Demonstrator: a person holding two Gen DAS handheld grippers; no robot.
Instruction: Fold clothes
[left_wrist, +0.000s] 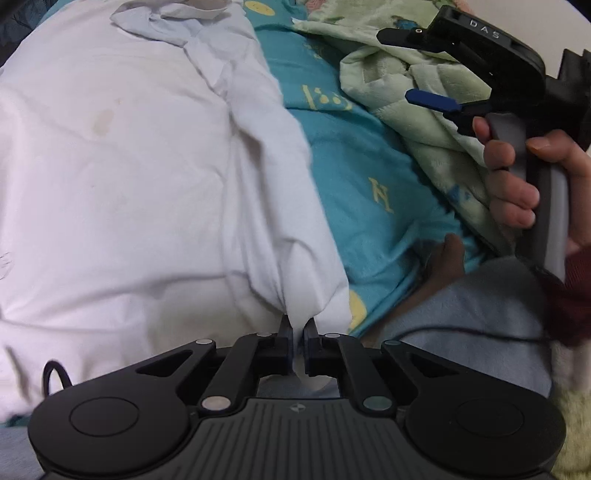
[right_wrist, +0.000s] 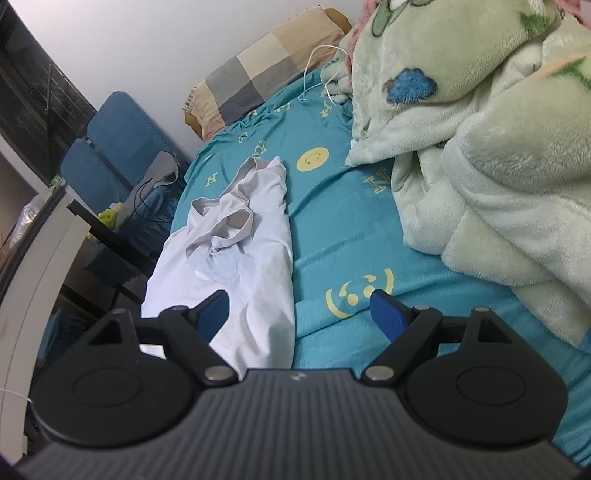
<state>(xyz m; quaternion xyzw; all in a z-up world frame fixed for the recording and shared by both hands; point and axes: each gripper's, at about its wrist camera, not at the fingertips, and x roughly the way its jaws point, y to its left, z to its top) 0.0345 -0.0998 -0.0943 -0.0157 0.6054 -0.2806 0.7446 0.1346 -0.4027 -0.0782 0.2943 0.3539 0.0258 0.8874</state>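
Note:
A white T-shirt (left_wrist: 129, 166) lies spread on the teal bedsheet (left_wrist: 362, 184). My left gripper (left_wrist: 298, 328) is shut on the shirt's near edge, with the cloth bunched between the jaws. My right gripper (right_wrist: 301, 310) is open and empty, held above the bed with its blue pads (right_wrist: 386, 312) apart. It also shows in the left wrist view (left_wrist: 421, 66), up at the right in a hand, open. In the right wrist view the shirt (right_wrist: 251, 251) lies lengthwise with its collar end crumpled at the far side.
A green plush blanket (right_wrist: 480, 147) is heaped along the right side of the bed. A checked pillow (right_wrist: 266, 70) and a white cable (right_wrist: 317, 70) lie at the head. A blue chair (right_wrist: 114, 147) and a dark table (right_wrist: 99, 229) stand left of the bed.

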